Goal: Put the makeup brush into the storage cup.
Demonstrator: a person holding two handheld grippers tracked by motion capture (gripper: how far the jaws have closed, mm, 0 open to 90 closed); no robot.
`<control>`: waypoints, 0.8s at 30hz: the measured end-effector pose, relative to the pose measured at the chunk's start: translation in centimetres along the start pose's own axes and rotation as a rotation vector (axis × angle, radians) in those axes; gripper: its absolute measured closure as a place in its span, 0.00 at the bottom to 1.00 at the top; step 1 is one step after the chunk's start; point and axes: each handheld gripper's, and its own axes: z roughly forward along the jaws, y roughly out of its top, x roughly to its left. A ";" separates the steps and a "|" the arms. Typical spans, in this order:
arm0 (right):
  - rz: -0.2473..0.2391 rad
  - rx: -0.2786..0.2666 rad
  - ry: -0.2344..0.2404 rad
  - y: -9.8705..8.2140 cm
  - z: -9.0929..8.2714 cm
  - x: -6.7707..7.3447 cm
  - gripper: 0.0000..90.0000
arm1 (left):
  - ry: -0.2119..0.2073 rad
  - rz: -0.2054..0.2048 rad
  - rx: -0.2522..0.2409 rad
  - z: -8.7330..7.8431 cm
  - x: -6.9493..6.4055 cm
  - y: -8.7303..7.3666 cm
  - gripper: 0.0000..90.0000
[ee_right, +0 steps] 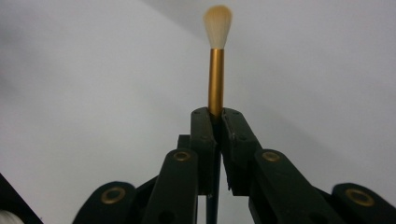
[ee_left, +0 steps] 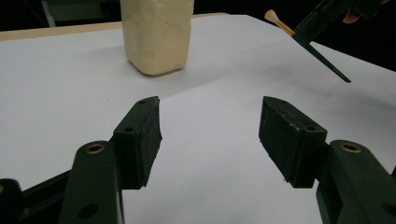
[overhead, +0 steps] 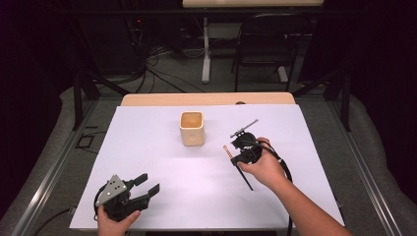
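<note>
Gold-ferruled brush (ee_right: 216,70), bristles twd cup (overhead: 192,129)

Open white table cover (overhead: 162,196) all round, sole obstacle the cream cup (overhead: 192,128) mid-table.

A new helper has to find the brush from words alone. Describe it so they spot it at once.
Start at the white sheet covering the table, then go right of the cream square cup to the right gripper. Clamped in its shut jaws is the brush: a gold ferrule, a pale tuft at the tip and a thin black handle, the sole slender tool on the sheet.
</note>
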 end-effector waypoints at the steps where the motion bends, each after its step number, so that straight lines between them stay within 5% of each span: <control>1: 0.001 -0.020 0.008 -0.2 -0.1 0.0 0.93 | 0.000 0.000 0.000 0.0 0.0 0.0 0.43; 18: -0.046 -0.262 0.068 -2.4 -2.0 1.3 0.93 | -0.026 -0.051 -0.016 0.2 -0.4 0.2 0.44; 24: -0.025 -0.386 0.101 -4.2 -2.2 1.4 0.93 | -0.045 -0.026 -0.017 0.5 -1.4 0.4 0.44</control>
